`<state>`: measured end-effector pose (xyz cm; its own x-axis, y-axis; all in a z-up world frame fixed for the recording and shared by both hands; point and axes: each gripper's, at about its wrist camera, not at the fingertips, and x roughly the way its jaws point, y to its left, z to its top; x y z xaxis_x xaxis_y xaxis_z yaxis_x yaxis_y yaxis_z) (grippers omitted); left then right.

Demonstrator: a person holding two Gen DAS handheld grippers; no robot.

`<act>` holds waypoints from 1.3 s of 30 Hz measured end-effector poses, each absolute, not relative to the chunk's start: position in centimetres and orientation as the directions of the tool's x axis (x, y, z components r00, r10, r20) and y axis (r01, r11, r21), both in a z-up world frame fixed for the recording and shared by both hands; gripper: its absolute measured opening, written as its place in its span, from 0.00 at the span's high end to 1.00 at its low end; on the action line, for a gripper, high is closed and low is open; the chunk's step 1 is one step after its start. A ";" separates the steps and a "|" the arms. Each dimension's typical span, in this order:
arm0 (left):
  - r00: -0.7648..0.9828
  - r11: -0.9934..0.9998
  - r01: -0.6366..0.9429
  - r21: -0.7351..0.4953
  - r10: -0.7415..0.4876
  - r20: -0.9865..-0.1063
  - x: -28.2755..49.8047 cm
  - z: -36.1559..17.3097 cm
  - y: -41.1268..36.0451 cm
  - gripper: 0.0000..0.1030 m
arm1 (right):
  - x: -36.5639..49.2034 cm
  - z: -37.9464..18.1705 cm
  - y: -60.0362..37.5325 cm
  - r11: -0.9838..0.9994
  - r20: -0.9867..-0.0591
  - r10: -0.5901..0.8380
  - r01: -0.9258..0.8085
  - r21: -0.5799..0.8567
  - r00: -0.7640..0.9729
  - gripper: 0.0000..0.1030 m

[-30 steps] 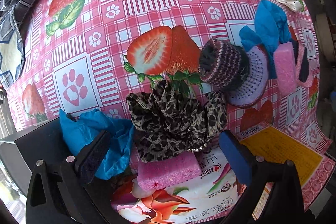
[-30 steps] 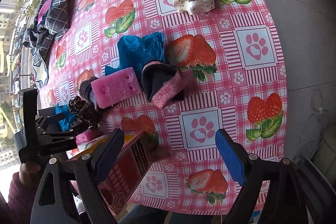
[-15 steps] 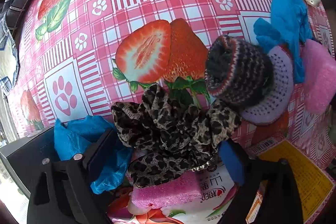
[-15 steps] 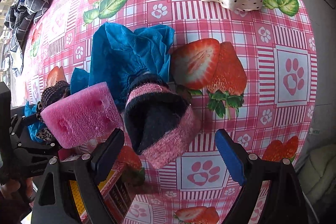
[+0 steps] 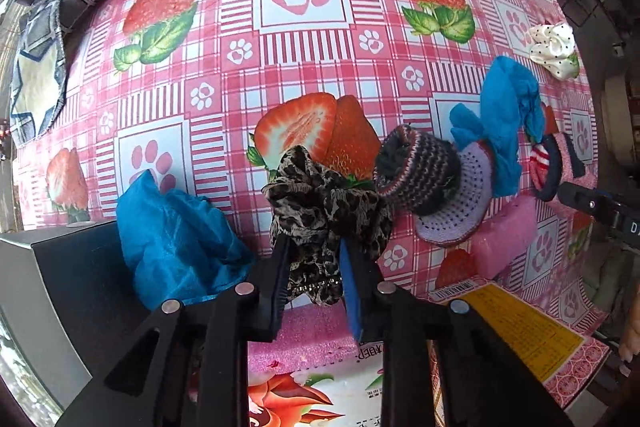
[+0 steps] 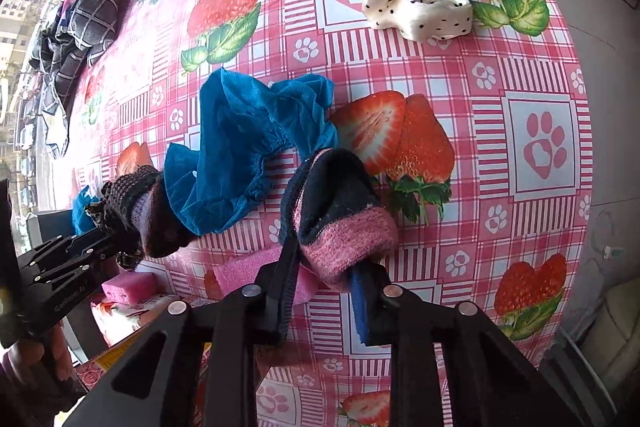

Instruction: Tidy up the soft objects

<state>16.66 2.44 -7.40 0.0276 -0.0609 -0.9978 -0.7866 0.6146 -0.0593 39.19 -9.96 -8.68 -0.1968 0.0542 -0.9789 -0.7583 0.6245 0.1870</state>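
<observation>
1. Both grippers have just been closing: a second ago each pair of jaws stood wide apart over the cloth things, and now the left gripper [image 5: 314, 269] is clamped on the leopard-print scrunchie [image 5: 320, 199], while the right gripper [image 6: 324, 291] is clamped on the navy and pink sock [image 6: 340, 215].
2. Readable writing is scarce. The left gripper's body in the right wrist view carries small white lettering [image 6: 66, 301], too blurred to read; the box [image 5: 528, 331] under the left gripper has a yellow label, a barcode and upside-down print that I cannot make out.
3. Black gripper arms hide the lower part of the scrunchie and most of the pink sponge [image 5: 304, 331] beneath it. The sock's toe end is hidden between the right jaws.
4. The sock's long axis runs up and away from the right jaws, its open cuff at the far end, over the counter [image 6: 540, 99].
5. The scrunchie bunches upward out of the left jaws, just beside the blue shoe cover [image 5: 176, 247] and touching the striped knitted hat [image 5: 420, 167].
6. A second blue shoe cover [image 6: 248, 147] lies between the hat and the sock; the white dotted scrunchie [image 6: 416, 3] lies well apart, further off.
7. A second pink sponge [image 6: 248, 271] lies partly under the right jaws.
</observation>
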 end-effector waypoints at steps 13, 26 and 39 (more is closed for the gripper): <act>-0.021 0.629 -0.777 -0.010 -0.042 -0.999 17.0 -8.7 3.6 0.32 | 39.0 -6.9 -11.6 0.647 -0.976 0.086 -0.734 0.207 -0.199 0.76; -0.053 0.689 -0.724 -0.017 -0.081 -0.995 23.3 -13.0 2.8 0.21 | 39.9 -9.3 -11.0 0.651 -0.992 0.006 -0.753 0.097 -0.124 0.24; 0.002 0.663 -0.747 -0.053 -0.077 -0.997 24.1 -11.9 0.9 0.77 | 39.7 -10.7 -9.9 0.646 -0.988 -0.013 -0.756 0.109 -0.153 0.76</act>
<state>24.09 0.92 -11.85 0.0022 -0.0770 -0.9970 -0.7466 0.6632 -0.0529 39.66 -9.85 -10.69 -0.1533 -0.0128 -0.9881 -0.7557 0.6458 0.1089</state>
